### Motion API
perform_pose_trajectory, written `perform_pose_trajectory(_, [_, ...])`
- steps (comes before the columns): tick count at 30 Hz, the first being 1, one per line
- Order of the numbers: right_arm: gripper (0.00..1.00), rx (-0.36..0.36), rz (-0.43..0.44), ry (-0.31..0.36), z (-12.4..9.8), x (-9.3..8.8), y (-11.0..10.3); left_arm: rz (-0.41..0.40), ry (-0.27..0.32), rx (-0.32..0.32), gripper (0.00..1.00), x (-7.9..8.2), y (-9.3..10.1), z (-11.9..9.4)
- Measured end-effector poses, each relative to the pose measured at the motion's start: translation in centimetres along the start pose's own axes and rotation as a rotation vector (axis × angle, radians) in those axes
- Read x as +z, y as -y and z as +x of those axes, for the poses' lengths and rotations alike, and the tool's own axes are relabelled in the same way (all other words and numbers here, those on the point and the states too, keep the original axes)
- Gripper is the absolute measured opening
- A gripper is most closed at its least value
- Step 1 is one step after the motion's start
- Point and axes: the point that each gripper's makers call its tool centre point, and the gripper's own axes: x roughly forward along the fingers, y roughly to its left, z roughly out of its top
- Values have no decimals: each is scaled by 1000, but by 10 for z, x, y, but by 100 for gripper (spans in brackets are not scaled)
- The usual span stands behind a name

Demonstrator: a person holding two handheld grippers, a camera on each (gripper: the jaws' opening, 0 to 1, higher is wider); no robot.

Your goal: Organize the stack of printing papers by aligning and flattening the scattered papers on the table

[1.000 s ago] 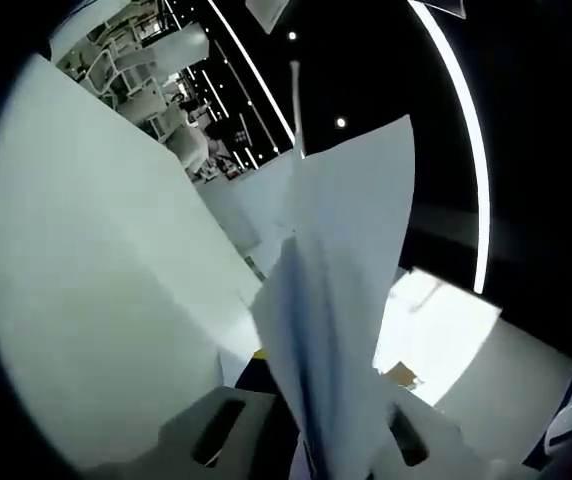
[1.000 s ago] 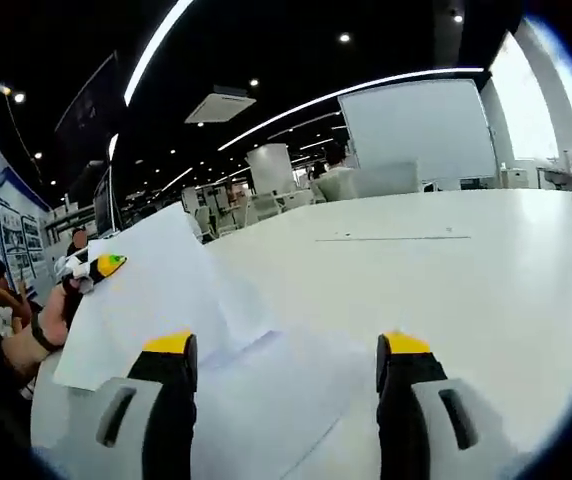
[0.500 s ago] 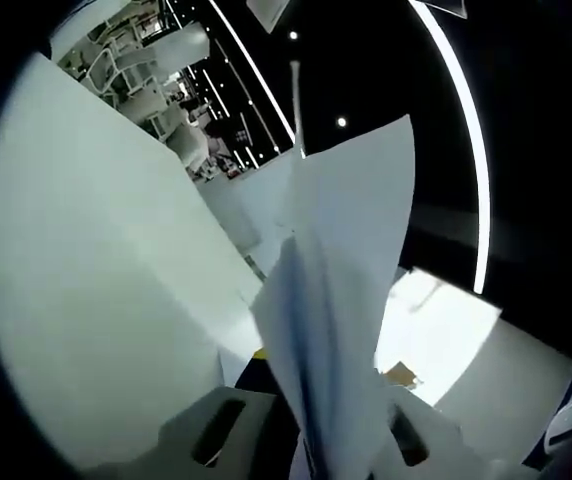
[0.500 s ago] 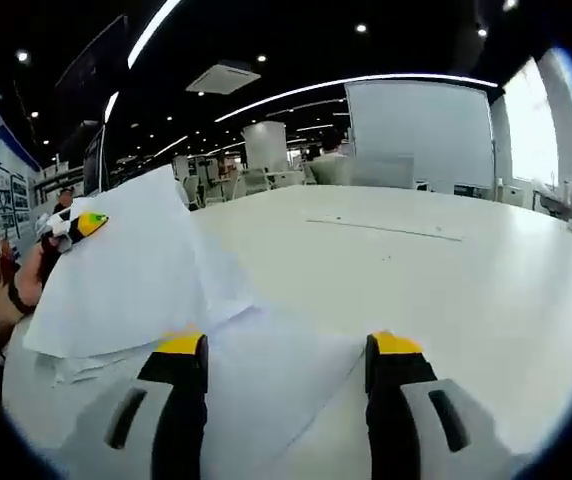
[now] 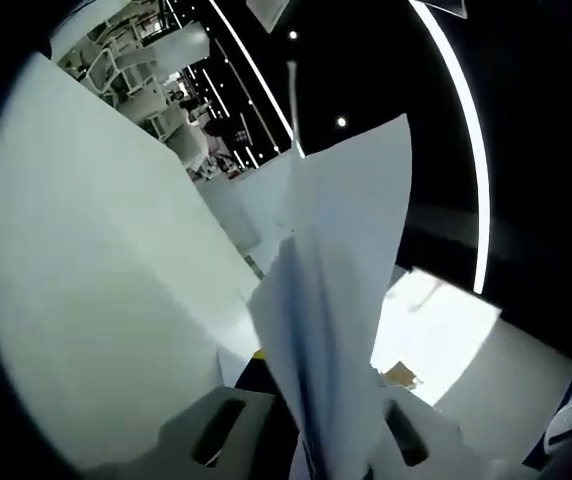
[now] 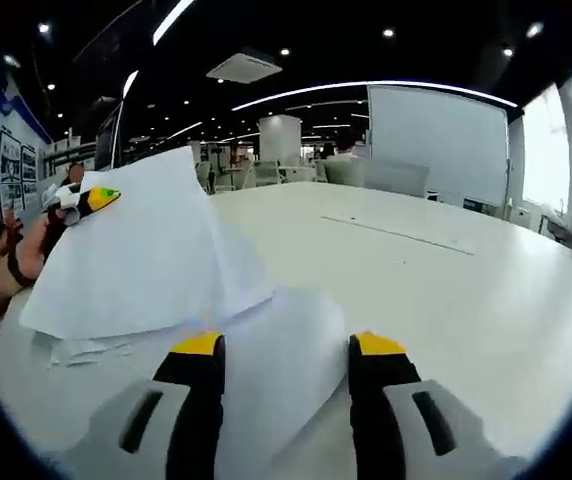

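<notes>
White table (image 6: 486, 300), dark-ceilinged hall; left gripper (image 6: 84, 203) at nine o'clock clamped on lifted sheets (image 6: 136, 260); right gripper (image 6: 284, 350) parted over flat sheet (image 6: 276, 370); stack uneven, aligning unfinished.

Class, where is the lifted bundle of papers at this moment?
In the right gripper view the lifted papers slope at the left, raised off the white table by the left claw; the left gripper view shows them rising from that claw.

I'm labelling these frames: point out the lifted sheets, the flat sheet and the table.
lifted sheets (image 6: 141, 260), right gripper view, middle of top sheet.
flat sheet (image 6: 286, 350), right gripper view, between the jaws.
table (image 6: 446, 290), right gripper view, bare top.
</notes>
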Motion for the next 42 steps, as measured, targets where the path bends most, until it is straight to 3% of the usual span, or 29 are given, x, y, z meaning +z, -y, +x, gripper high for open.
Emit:
perform_pose_trajectory(8, [31,59,-29,8,6,0,-5,-1,0,1,6,0,0,0])
perform_pose_trajectory(12, [29,83,-36,5,6,-1,-10,-2,2,1,6,1,-1,-1])
perform_pose_trajectory(15, [28,87,-37,-1,5,-1,-13,-2,2,1,6,1,-1,-1])
perform_pose_trajectory(18, [21,88,-34,-8,3,-1,-15,-2,1,1,6,1,-2,0])
perform_pose_trajectory(28, [5,97,118,19,-10,6,-19,-9,6,2,6,2,-1,-1])
perform_pose_trajectory(42, [1,94,316,129,-26,22,-12,-11,13,7,6,3,-2,0])
